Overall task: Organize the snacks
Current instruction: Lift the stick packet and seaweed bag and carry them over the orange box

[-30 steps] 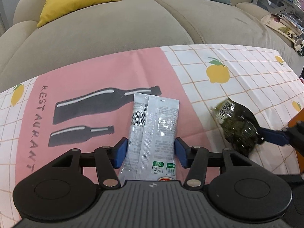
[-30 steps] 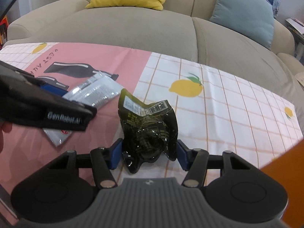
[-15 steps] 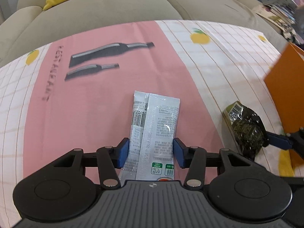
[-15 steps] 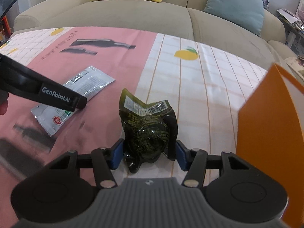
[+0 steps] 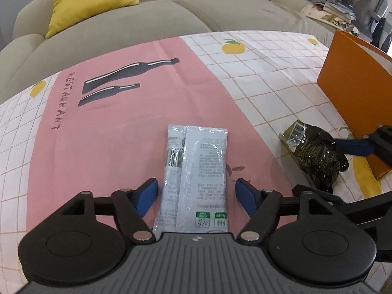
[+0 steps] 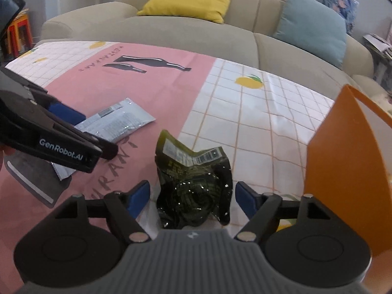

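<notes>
A flat silver snack packet (image 5: 196, 171) lies on the pink part of the tablecloth, between the blue pads of my left gripper (image 5: 196, 194). The jaws are opening and a gap shows on each side of the packet. A crumpled dark green snack bag (image 6: 194, 183) rests on the cloth between the pads of my right gripper (image 6: 192, 199), whose jaws are also opening and stand clear of it. The same green bag (image 5: 316, 154) shows at the right of the left wrist view. The silver packet (image 6: 117, 122) and the left gripper's body appear at the left of the right wrist view.
An orange box (image 6: 343, 161) stands upright at the right, close to the green bag; the orange box (image 5: 357, 85) also shows in the left wrist view. A beige sofa (image 5: 147, 24) with yellow and teal cushions lies beyond the tablecloth (image 5: 257, 73).
Both grippers drew back with their snacks toward the orange box, and their jaws have opened off the silver packet and the green bag, which now lie on the cloth.
</notes>
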Demonstrator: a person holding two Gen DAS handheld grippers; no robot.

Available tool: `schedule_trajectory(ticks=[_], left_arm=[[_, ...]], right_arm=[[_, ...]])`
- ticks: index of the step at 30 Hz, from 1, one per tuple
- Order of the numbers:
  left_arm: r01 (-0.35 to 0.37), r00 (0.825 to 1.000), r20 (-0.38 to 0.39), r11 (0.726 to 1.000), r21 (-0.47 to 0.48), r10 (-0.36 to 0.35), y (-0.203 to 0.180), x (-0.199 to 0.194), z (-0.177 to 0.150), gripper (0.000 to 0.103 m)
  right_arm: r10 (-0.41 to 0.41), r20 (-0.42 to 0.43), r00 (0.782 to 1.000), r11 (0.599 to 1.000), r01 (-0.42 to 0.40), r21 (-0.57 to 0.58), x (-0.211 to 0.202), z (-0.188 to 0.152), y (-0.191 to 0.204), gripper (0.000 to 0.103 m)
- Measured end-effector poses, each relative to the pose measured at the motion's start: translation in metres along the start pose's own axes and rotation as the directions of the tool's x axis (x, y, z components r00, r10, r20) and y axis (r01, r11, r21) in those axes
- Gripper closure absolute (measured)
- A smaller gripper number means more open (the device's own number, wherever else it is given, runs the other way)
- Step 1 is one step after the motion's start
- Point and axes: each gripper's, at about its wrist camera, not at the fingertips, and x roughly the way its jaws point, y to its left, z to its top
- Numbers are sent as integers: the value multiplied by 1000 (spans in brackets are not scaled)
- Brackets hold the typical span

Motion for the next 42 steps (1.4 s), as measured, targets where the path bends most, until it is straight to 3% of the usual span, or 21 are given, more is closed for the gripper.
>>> schedule_trajectory(ticks=[3,4,6,17,23,28,36,42], left_arm=[[8,1000,16,1000,-3,-8,-1,0,0,23],[4,1000,23,1000,-6,-4,-1,0,-1,26],[0,999,38,1000,-11,1,-1,-2,-2,45],[-18,998,56,994,-106,24,-10,-30,1,49],[58,996,75,966,-251,-40,-9,-65,4,49],[128,989,107,943,-306,-99,-21,-94,6,49],[213,972,154,947,-239,-180,-65,-131,31,49],[272,953,179,951,-150,-244,-107,-143,65,49]], right_arm=[[33,3,999,998,-33,51,1,0,-7,36],[44,1,999,997,-44,65,0,0,-9,42],[49,-1,999,996,-49,75,0,-1,-9,45],[54,-28,998,990,-50,132,-19,6,-11,52],[81,2,997,973,-79,219,-53,17,-23,53],[82,55,995,958,-94,271,-89,20,-34,53],[46,128,991,951,-82,298,-145,17,-71,53],[-41,133,990,964,5,265,-173,13,-114,53]])
